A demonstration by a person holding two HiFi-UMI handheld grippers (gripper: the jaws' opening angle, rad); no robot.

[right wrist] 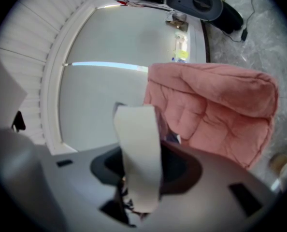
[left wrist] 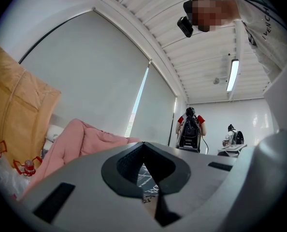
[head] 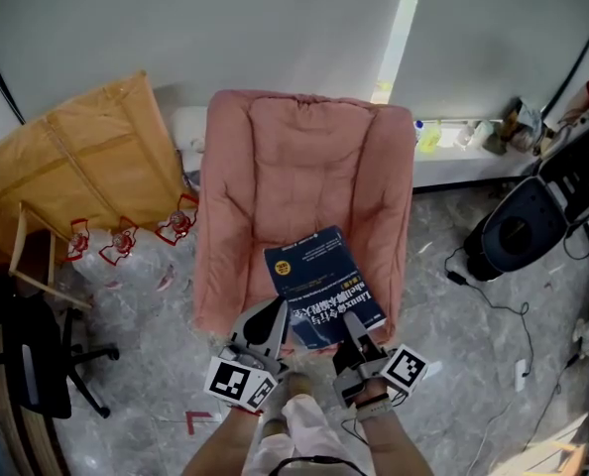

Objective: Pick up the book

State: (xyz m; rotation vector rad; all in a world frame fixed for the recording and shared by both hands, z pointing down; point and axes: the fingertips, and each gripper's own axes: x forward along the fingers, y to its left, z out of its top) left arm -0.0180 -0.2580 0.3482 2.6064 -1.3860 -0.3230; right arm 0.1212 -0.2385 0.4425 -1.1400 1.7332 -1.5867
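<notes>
The blue book (head: 322, 284) sits over the front of the pink armchair (head: 304, 157) seat. Its long axis runs away from the person toward the chair back, with the far end angled a little left. Its near short edge points straight at both grippers. The left gripper (head: 277, 312) is on the near-left corner, and in its own view the jaws are pinched together on a thin printed sliver of the cover (left wrist: 146, 180). The right gripper (head: 350, 318) is on the near-right corner, clamped across the pale page block (right wrist: 138, 158). Neither arm is nearer, as they flank that edge evenly. I can't tell whether the book is clear of the cushion. By my read, the next move is a level, straight lift.
</notes>
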